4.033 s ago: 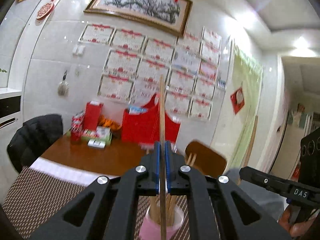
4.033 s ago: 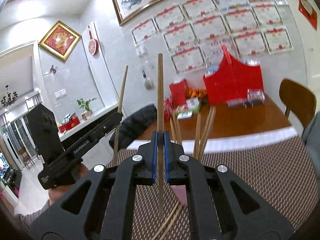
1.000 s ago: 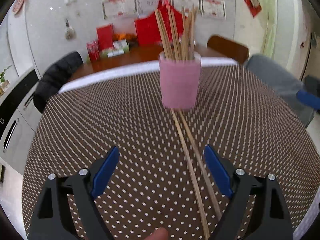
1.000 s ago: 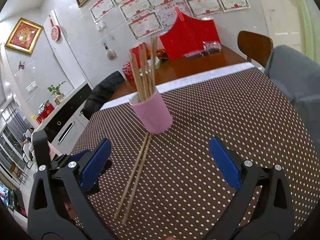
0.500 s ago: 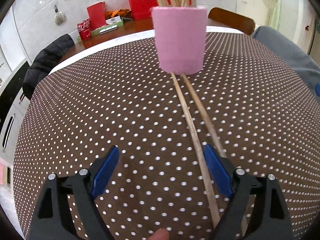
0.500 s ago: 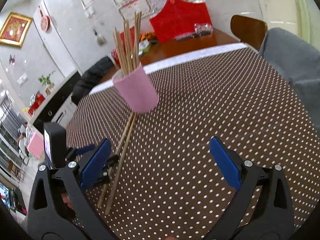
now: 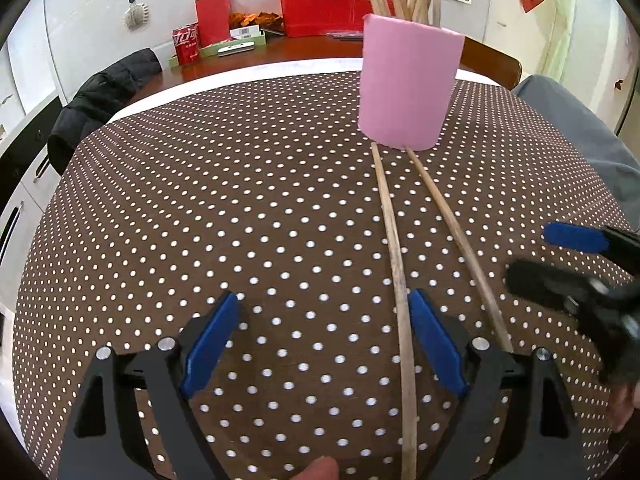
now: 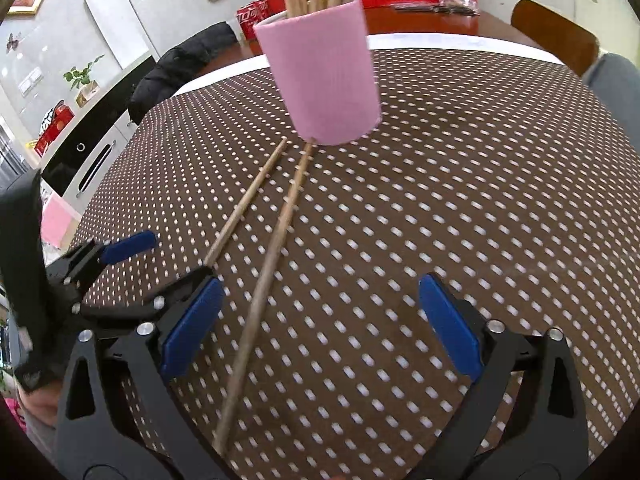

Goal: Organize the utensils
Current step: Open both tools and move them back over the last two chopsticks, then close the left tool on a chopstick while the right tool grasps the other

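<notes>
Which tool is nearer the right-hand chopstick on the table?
Right. The right tool straddles the right-hand chopstick, jaws open though they have just been closing, not touching it. The left tool straddles the other chopstick; the right-hand one lies just outside it.

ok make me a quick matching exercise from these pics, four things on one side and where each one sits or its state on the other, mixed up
Things:
1. pink cup
2. two loose chopsticks
3. black jacket
4. red soda can

Place or state:
A. draped over a chair beyond the table's far left edge
B. lying flat on the dotted tablecloth, tips at the cup's base
C. standing upright, holding a bundle of chopsticks
D. on the wooden table by the wall

Pairs: 1-C, 2-B, 3-A, 4-D
</notes>
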`<state>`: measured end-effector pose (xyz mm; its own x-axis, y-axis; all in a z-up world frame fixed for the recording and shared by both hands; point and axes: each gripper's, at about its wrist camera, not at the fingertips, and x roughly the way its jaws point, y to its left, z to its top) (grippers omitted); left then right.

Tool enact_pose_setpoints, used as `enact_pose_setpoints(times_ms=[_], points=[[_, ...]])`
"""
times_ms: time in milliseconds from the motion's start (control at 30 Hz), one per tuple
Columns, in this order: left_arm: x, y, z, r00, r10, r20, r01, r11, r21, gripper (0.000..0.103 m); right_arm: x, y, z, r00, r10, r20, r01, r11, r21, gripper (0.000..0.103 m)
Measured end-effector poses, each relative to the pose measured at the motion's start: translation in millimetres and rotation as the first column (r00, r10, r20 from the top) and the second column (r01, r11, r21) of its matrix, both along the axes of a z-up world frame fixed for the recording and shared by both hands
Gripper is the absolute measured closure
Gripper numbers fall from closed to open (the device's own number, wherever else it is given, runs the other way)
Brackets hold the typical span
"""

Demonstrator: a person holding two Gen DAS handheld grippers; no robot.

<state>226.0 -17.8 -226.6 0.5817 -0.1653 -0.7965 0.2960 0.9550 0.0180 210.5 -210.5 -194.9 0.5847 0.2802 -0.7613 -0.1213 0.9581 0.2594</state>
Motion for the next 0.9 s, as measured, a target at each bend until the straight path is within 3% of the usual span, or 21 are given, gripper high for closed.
enact_pose_setpoints(times_ms=[100, 200, 267, 333, 467, 633, 733, 800, 833, 900], points=[[-0.3, 2.7, 0.4, 1.0, -0.003, 0.0, 0.003, 1.0, -0.002, 0.017, 14.3, 13.5, -3.7, 1.0, 0.011, 0.007, -0.01, 0.998, -0.067, 0.029], [-3.9, 2.6, 0.2, 1.0, 0.006, 0.001, -0.006, 1.0, 0.0, 0.017, 18.3, 30.1, -3.4, 0.999, 0.043, 0.03, -0.037, 0.982, -0.185, 0.054], [-4.6, 2.4, 0.3, 1.0, 0.007, 0.001, -0.007, 1.0, 0.002, 0.017, 14.4, 35.5, -4.8, 0.996, 0.074, 0.046, -0.06, 0.964, -0.259, 0.062], [-3.9, 1.9, 0.6, 1.0, 0.011, 0.001, -0.011, 1.0, 0.003, 0.017, 8.4, 33.0, -5.1, 0.995, 0.089, 0.053, -0.072, 0.961, -0.267, 0.062], [5.1, -4.6, 3.5, 1.0, 0.023, -0.007, -0.023, 0.999, 0.032, 0.017, 6.6, 18.1, -3.6, 0.995, 0.087, 0.044, -0.077, 0.978, -0.193, 0.063], [20.1, -22.1, 7.7, 1.0, -0.009, 0.002, 0.008, 0.992, 0.126, 0.017, 15.2, 17.8, -2.7, 0.996, 0.081, 0.031, -0.074, 0.981, -0.181, 0.062], [30.1, -18.8, 8.3, 0.999, -0.008, -0.031, 0.011, 0.995, 0.102, 0.019, 24.9, 22.9, -1.8, 0.997, 0.074, 0.019, -0.069, 0.981, -0.179, 0.064], [33.7, -14.6, 8.9, 0.997, -0.04, -0.063, 0.042, 0.999, 0.025, 0.043, 27.3, 30.7, -2.6, 0.996, 0.091, 0.023, -0.083, 0.968, -0.237, 0.072], [33.2, -14.9, 10.2, 0.997, -0.044, -0.058, 0.045, 0.999, 0.03, 0.051, 26.5, 33.8, -3.2, 0.994, 0.106, 0.029, -0.094, 0.96, -0.264, 0.076], [30.9, -16.6, 13.2, 0.996, -0.068, -0.062, 0.07, 0.997, 0.023, 0.095, 24.9, 31.2, -2.1, 0.994, 0.108, 0.024, -0.098, 0.963, -0.25, 0.096]])
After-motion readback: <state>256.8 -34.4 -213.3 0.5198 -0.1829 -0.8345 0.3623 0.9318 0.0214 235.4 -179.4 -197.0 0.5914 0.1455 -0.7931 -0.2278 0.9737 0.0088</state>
